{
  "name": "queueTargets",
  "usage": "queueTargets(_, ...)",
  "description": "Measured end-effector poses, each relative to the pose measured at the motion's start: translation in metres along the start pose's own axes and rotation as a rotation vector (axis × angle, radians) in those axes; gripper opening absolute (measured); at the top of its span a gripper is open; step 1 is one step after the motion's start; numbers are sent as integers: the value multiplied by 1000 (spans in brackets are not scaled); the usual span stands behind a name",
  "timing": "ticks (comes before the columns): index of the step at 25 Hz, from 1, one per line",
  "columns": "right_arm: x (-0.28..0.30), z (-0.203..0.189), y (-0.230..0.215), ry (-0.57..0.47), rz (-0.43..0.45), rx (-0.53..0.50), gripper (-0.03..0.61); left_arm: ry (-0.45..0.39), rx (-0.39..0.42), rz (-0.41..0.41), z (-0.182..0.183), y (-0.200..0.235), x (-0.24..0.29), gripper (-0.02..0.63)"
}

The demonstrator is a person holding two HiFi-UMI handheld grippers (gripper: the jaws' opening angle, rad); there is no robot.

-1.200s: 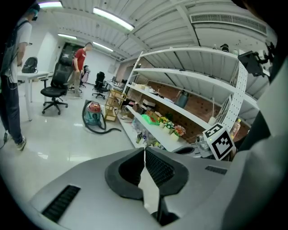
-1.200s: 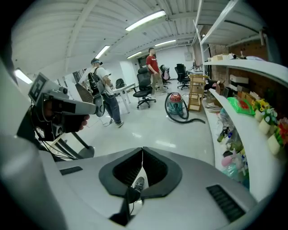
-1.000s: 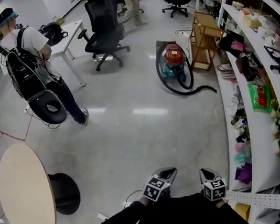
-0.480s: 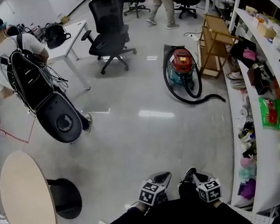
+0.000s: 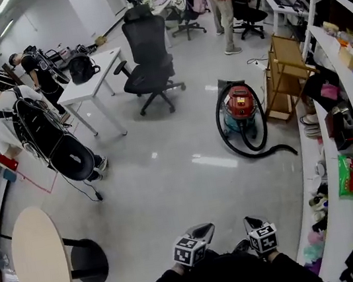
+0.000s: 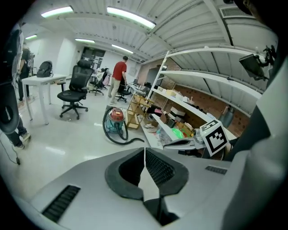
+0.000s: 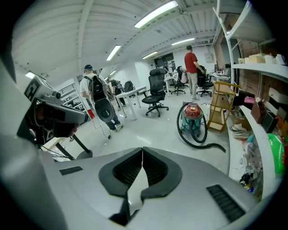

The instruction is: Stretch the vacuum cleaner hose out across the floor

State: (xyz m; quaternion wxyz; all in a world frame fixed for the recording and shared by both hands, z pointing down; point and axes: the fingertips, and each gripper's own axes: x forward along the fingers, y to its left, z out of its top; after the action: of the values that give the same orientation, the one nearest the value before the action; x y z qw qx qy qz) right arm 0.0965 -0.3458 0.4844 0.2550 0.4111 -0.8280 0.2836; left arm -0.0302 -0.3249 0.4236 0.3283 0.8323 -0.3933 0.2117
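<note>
A red and teal vacuum cleaner (image 5: 241,110) stands on the floor near the shelving, its black hose (image 5: 260,150) looped around it and trailing to the right. It also shows in the left gripper view as the vacuum cleaner (image 6: 116,121) and in the right gripper view as the vacuum cleaner (image 7: 193,117) with its hose (image 7: 211,145). My left gripper (image 5: 203,231) and right gripper (image 5: 251,222) are low in the head view, far short of the vacuum. Both are shut with nothing between the jaws: left gripper (image 6: 144,152), right gripper (image 7: 142,152).
A curved white shelf unit (image 5: 342,169) full of items runs along the right. A wooden stand (image 5: 286,75) is behind the vacuum. A person with a backpack (image 5: 42,136) stands left, by a white desk (image 5: 91,74), an office chair (image 5: 149,58) and a round table (image 5: 39,260).
The view has travelled forward across the floor, so the vacuum cleaner now sits nearer and lower in the head view. Both grippers stay shut and empty. The person with the backpack has shifted left.
</note>
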Motion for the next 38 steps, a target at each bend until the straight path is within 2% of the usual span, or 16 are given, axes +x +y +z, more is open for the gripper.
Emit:
queueTargets(4, 12, 12, -43, 17, -20, 43, 14, 43, -4, -9, 19, -1, 30, 25)
queueTargets(8, 36, 21, -73, 46, -49, 74, 15, 69, -34, -10, 39, 25, 60, 25)
queueTargets(11, 58, 40, -96, 58, -93, 75, 15, 86, -34, -58, 62, 48, 94, 25)
queueTargets(14, 82, 71, -117, 62, -160, 84, 15, 74, -35, -133, 105, 78, 128, 25)
queueTargets(16, 96, 99, -127, 57, -210, 85, 14, 64, 3, -171, 140, 103, 146, 25)
queueTargets(19, 115, 146, -138, 52, -281, 38, 15, 54, 81, -235, 187, 134, 167, 25)
queueTargets(22, 137, 180, -135, 63, -316, -9, 15, 67, 75, -284, 212, 171, 179, 25)
queueTargets(26, 163, 198, -134, 115, -313, -24, 15, 90, 29, -284, 226, 217, 189, 25)
queueTargets(31, 201, 220, -152, 138, -289, -24, 15, 116, -13, -252, 234, 251, 210, 25)
queueTargets(35, 245, 245, -170, 122, -197, -57, 14, 102, -27, -199, 257, 266, 232, 25)
queueTargets(38, 277, 274, -190, 108, -101, -91, 14, 78, -32, -120, 288, 277, 241, 25)
